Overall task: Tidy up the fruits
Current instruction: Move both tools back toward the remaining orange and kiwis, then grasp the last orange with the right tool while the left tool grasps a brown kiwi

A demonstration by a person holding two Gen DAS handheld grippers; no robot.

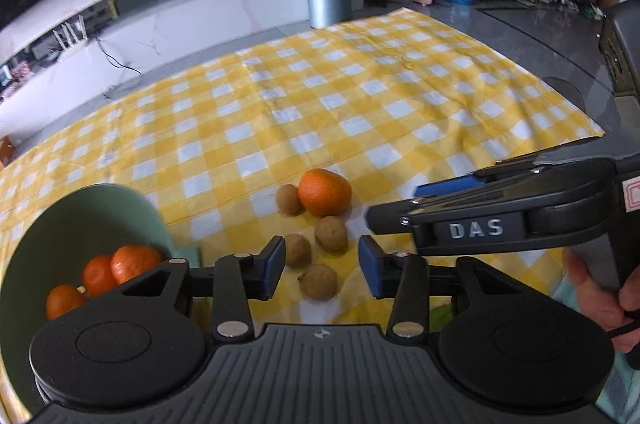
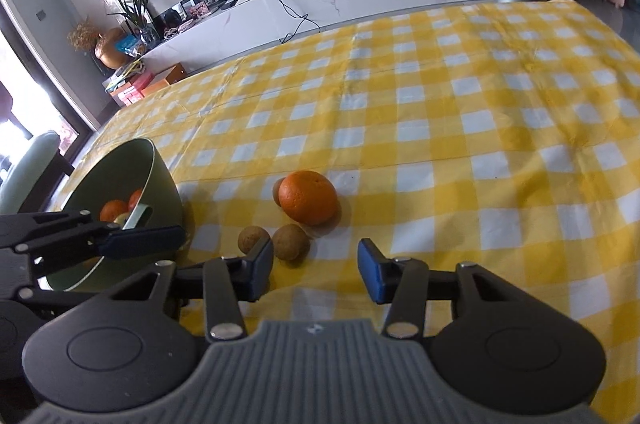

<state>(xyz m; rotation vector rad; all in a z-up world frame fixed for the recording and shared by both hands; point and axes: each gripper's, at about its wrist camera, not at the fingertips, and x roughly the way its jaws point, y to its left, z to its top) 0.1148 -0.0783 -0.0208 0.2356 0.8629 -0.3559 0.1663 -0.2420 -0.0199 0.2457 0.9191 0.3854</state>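
Left gripper [image 1: 322, 270]: your jaws stand wide and hold nothing; they hang low over the table just in front of the brown fruits, framing the two nearest ones, which reads as a line-up for a pick.

Right gripper [image 2: 314, 270]: your jaws are wide here too, and empty. In the left wrist view this gripper reaches in from the right, its blue-padded tips near the orange, so both tools crowd the same small cluster.

Loose orange [image 1: 325, 192]: it sits on the table cloth, touching one brown fruit [image 1: 289, 199] on its left side. It looks like the only orange not yet sorted.

Other brown fruits: three more lie just in front of the orange, [image 1: 331, 233], [image 1: 298, 250] and [image 1: 319, 281], close together but not stacked. From the right wrist view only some of them show.

Green bowl [image 1: 120, 193]: it stands at the left of the cluster, near it, probably so that carries stay short. Inside you can see three oranges [image 1: 136, 261]; the right wrist view hints at something paler among them, too hidden to name.

Table [image 1: 360, 104]: covered by a yellow and white checked cloth.

Risk, as a judgement: round fruit may roll when nudged, so close on one piece squarely.
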